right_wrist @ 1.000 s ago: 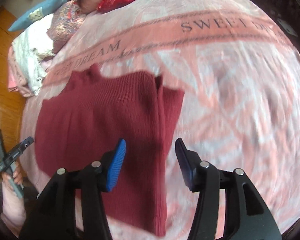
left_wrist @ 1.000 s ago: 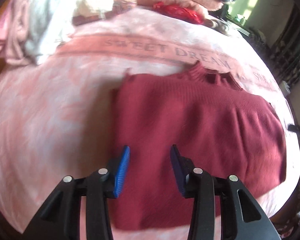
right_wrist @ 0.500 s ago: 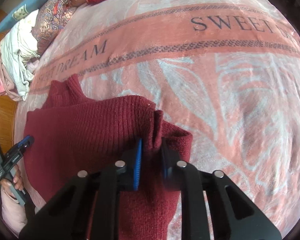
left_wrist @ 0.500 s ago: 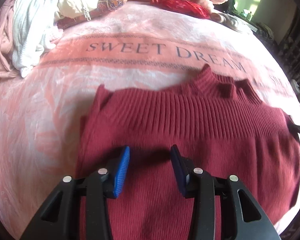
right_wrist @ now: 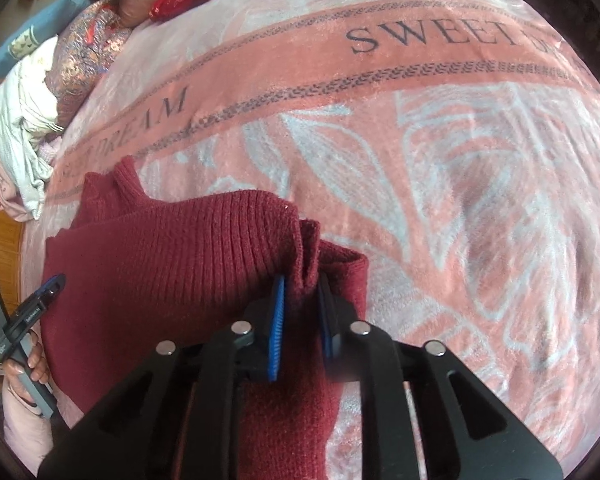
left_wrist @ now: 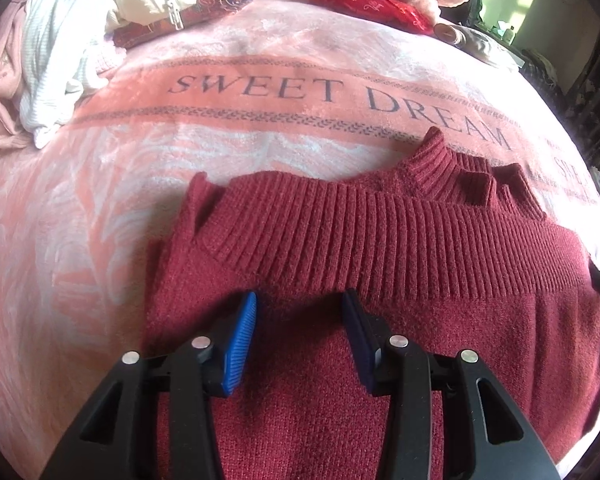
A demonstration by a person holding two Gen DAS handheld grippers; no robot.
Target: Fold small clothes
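The maroon sweater (left_wrist: 400,264) was ribbed, fuzzy knit wool. The blanket (left_wrist: 260,92) was plush, slightly shiny fleece. Each hand-held gripper (left_wrist: 300,332) was matt black plastic with ridged blue pads (left_wrist: 240,344) and bright metal pins.

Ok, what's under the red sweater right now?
The red sweater lies on the pink SWEET DREAM blanket, which shows all around it. Anything beneath its body is covered. The right gripper pinches a raised fold at its edge.
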